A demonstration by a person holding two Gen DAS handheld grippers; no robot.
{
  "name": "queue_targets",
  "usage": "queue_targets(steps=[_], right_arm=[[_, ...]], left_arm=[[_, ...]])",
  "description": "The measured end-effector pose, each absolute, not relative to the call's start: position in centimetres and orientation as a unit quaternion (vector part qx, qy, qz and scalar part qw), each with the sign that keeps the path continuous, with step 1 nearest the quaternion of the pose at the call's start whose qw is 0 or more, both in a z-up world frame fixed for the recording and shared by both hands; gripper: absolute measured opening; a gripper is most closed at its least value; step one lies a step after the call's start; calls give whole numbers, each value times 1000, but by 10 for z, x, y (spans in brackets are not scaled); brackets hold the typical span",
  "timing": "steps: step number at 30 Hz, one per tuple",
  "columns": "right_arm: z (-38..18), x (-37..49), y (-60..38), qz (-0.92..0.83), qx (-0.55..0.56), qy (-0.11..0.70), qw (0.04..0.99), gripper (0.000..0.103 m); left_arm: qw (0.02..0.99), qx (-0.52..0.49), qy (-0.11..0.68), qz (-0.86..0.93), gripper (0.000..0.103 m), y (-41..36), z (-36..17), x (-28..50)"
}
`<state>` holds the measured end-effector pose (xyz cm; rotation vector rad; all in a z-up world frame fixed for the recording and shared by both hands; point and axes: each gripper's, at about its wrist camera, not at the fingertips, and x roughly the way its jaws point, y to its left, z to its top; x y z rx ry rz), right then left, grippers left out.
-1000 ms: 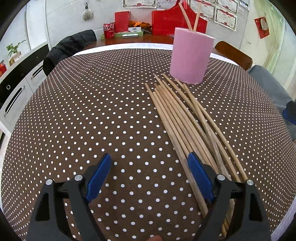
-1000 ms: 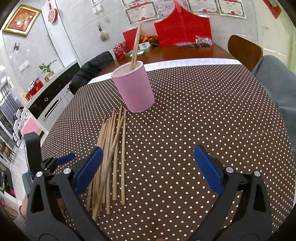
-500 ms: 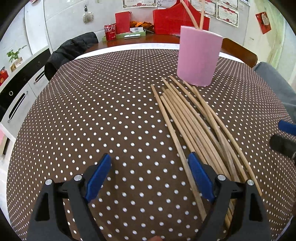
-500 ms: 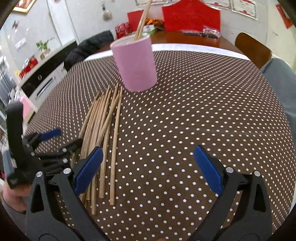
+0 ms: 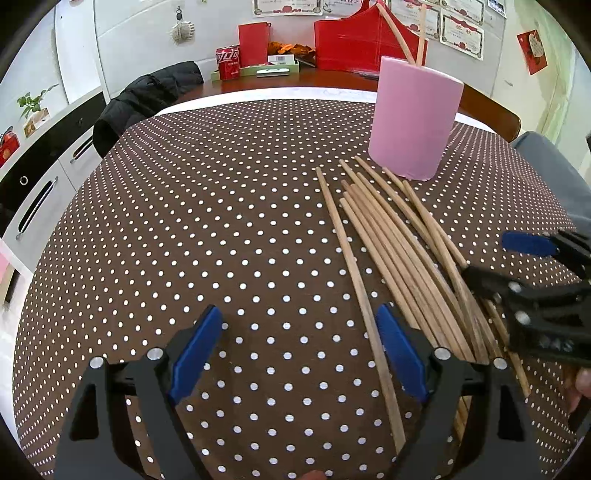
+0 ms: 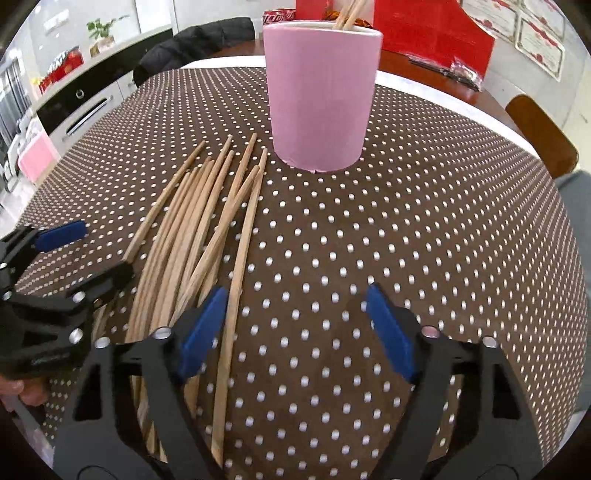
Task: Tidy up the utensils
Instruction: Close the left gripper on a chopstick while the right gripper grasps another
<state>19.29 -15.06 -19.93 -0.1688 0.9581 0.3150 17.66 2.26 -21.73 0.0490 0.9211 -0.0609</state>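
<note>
Several wooden chopsticks (image 5: 399, 251) (image 6: 192, 229) lie fanned on the brown dotted tablecloth (image 5: 221, 221), in front of a pink cup (image 5: 413, 118) (image 6: 321, 96). Two chopsticks (image 5: 399, 33) stand in the cup. My left gripper (image 5: 299, 343) (image 6: 85, 254) hangs open over the near left side of the pile; the leftmost stick runs just inside its right pad. My right gripper (image 6: 295, 325) (image 5: 506, 260) is low over the pile's other side with its jaws closing. The rightmost stick (image 6: 236, 295) lies just inside its left pad, and the pads press on nothing.
A chair draped with a black jacket (image 5: 147, 96) stands at the table's far left, and a wooden chair (image 5: 487, 114) behind the cup. A red can (image 5: 227, 61) and red boxes (image 5: 354, 40) sit on the far counter. A person's grey-clad leg (image 5: 546, 166) is at the right edge.
My right gripper has dropped and swung left onto the chopstick pile, coming into the left wrist view, and its jaws have narrowed. The left gripper has barely moved and stays open.
</note>
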Motion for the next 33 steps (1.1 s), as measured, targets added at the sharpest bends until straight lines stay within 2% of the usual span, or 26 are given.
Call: queue_targets(steps=[7,16,18,21,22,23,24,25,26,27,28,33], right_arm=[[-194,213,-131,164,-94,457,869,47],[-197,227,-121,165,-93,456,870,45],[-198,225,-120,168,-96,455,869,42],[-197,225,-119,168,-98,455,869,32],[-197,224,-119,168,-98,455,869,24],[-197,223,-120,164,-98,455,870,16],[-197,221,-123,162,-96,455,870,13],[-197,220,-126,161,-92,456,871,7],[-197,220,-129,161,-85,457,871,7],[-197,218,-132,161,-78,457,871,7],[-198,217,-134,161,-75,457,872,7],[-197,208,-150,164,-41,457,873,7]], left_arm=[[895,27,444,-28,85,24,-219,179],[891,41,452,-22,85,27,-217,210],[889,36,455,-26,85,28,-218,214],[889,34,456,-36,83,30,-218,217],[889,36,454,-43,77,29,-217,218],[891,40,450,-50,62,29,-215,217],[891,44,447,-57,56,27,-213,215],[891,44,447,-60,40,28,-213,215],[891,44,447,-62,25,28,-212,215],[891,43,447,-61,19,29,-212,215],[891,41,447,-61,9,32,-212,215],[891,17,448,-66,7,43,-211,210]])
